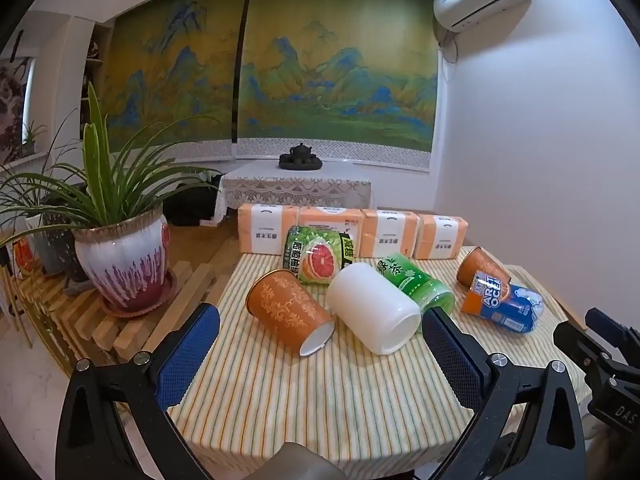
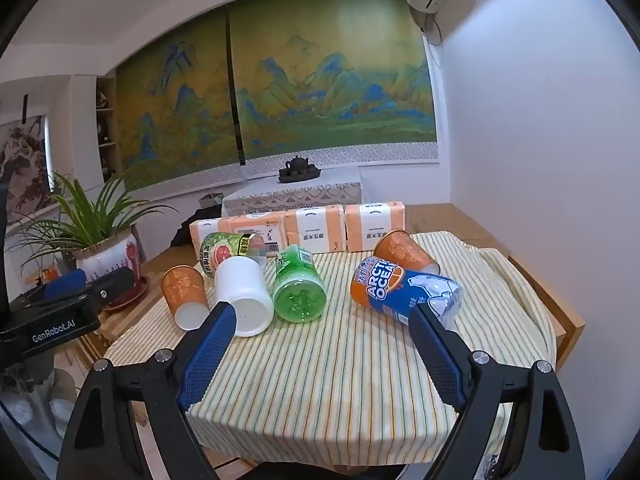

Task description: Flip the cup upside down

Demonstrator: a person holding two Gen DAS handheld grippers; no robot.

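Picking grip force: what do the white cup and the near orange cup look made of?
White cup: probably glazed ceramic or opaque glass; thick wall, smooth uniform sheen.
Orange cup: likely paper or thin plastic; matte printed floral pattern, thin white rim.

Left wrist camera is sitting low at the near edge of the striped table [image 1: 320, 400], looking forward and slightly down between its own two fingers toward the mural wall [image 1: 320, 60] at twelve o'clock. Right wrist camera is riding a touch higher, facing the same wall [image 2: 320, 88]. Both are sharing the white cup [image 1: 372, 308] [image 2: 246, 296] on its side, the cans and the tissue packs. Each is catching the other rig: at four o'clock for the left, nine o'clock for the right.
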